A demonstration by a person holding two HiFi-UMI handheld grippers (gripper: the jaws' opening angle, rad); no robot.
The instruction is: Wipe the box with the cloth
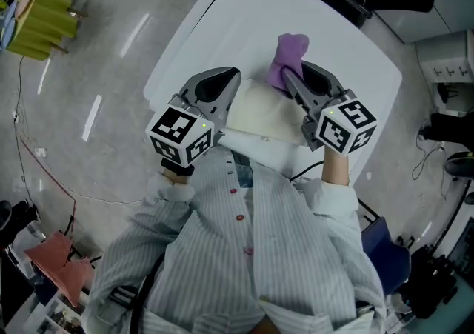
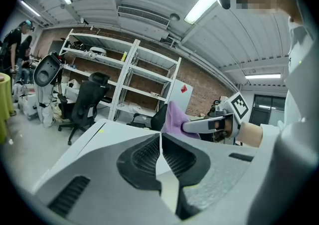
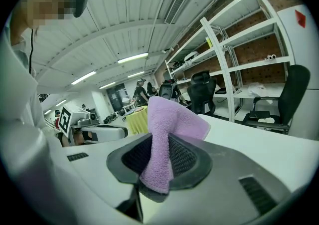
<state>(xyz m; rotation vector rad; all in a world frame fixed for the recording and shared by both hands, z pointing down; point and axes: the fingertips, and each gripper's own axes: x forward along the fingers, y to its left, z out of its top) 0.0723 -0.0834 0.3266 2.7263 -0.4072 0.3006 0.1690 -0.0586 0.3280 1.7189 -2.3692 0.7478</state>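
My right gripper (image 3: 159, 144) is clamped on the purple cloth (image 3: 172, 116), which is bunched upright at the far edge of the cream box (image 1: 261, 114) on the white table (image 1: 341, 36). My left gripper (image 2: 160, 141) is pressed together beside the box. I judge the loose box could slide once I wipe, and the bunched cloth may barely touch it.
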